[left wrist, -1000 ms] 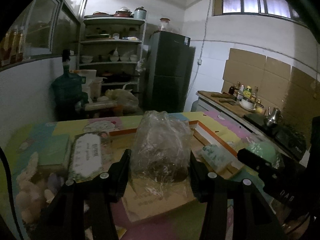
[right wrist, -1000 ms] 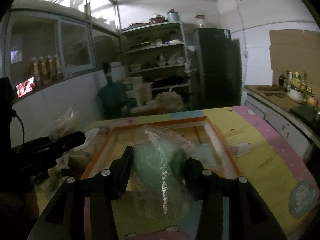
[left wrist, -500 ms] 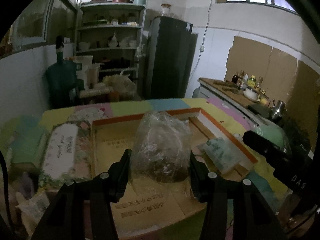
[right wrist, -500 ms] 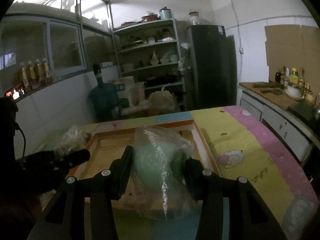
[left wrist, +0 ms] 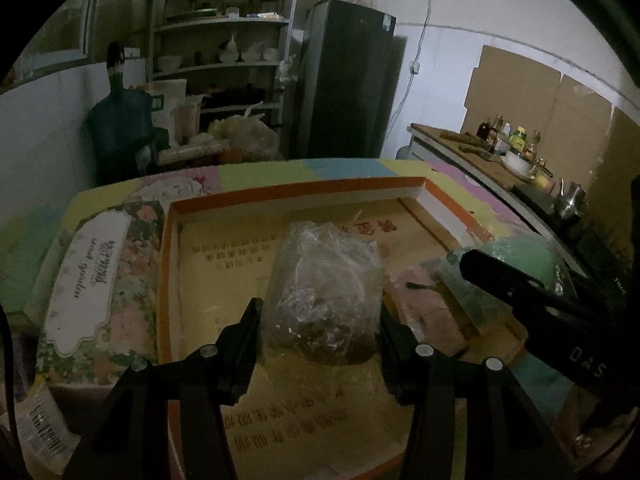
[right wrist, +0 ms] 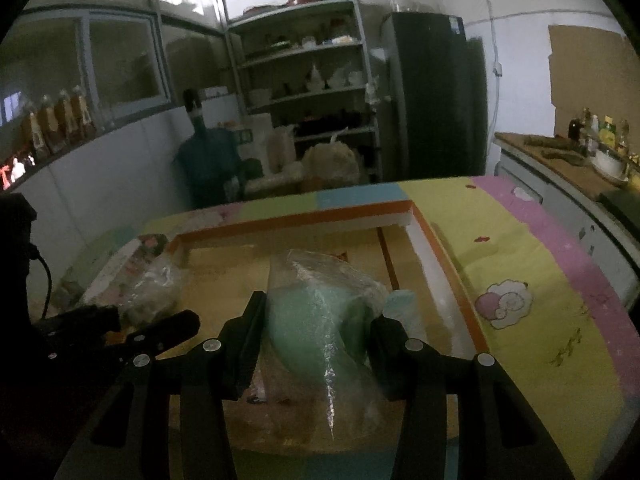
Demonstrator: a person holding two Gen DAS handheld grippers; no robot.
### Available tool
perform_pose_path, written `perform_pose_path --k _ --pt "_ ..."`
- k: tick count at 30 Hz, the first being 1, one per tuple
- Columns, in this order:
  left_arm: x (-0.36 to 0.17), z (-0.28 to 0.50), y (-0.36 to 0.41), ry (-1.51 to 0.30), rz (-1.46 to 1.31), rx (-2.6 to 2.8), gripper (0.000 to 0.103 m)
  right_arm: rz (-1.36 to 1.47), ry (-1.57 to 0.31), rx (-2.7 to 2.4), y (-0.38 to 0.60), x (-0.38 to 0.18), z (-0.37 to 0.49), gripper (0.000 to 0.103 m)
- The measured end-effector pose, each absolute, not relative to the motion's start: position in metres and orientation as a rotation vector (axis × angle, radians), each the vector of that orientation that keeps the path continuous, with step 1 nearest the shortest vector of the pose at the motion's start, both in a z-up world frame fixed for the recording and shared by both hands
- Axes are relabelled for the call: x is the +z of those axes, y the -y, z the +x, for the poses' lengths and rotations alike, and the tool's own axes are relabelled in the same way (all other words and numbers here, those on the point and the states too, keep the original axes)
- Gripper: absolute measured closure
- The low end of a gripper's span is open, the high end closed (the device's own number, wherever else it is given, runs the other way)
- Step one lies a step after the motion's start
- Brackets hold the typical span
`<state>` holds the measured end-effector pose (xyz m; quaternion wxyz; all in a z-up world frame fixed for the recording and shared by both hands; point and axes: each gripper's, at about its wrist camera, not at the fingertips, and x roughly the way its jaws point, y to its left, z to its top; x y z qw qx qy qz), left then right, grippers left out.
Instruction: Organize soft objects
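Clamped between the fingers of my left gripper [left wrist: 320,328] was a clear plastic bag with something dark brown inside [left wrist: 324,292] — upright, its bulk rising above the fingertips. My right gripper [right wrist: 316,320] was likewise clenched on a clear bag holding a pale green soft lump [right wrist: 316,316], its loose plastic trailing down below the jaws.

Both loads hung over the shallow orange-rimmed box [left wrist: 288,194], which lay directly ahead of and beneath both claws. That was the relation I judged the coming move to turn on: the box floor sat straight below the bags, so each needed lowering rather than reaching. The brown bag sat over the box's middle; the green one hung toward the box's right side, near a pale wrapped item [right wrist: 404,304] already lying against that wall — I could not tell what it was in the dim light.

Neither hand looked clearly nearer the floor. Beyond the box, a flowered packet [left wrist: 92,264] lay along its left outer edge on the pastel table mat [right wrist: 520,240].
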<state>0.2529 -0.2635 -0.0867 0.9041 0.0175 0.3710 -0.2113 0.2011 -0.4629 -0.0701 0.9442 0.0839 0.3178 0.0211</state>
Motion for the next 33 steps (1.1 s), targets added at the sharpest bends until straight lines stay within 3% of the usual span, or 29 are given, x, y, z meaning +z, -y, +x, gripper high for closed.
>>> perform_pose_path --k 13,26,33 --pt "-0.101 0.265 0.267 -0.827 0.040 -0.447 0.049 0.176 -0.727 0.051 0.462 -0.086 0.222 0.053" --pt "-0.091 0.258 0.267 -0.793 0.052 -0.449 0.049 0.218 -0.683 0.072 0.468 -0.081 0.213 0.039" --pt "-0.085 0.253 0.263 -0.768 0.046 -0.459 0.040 0.224 -0.651 0.059 0.469 -0.074 0.204 0.038"
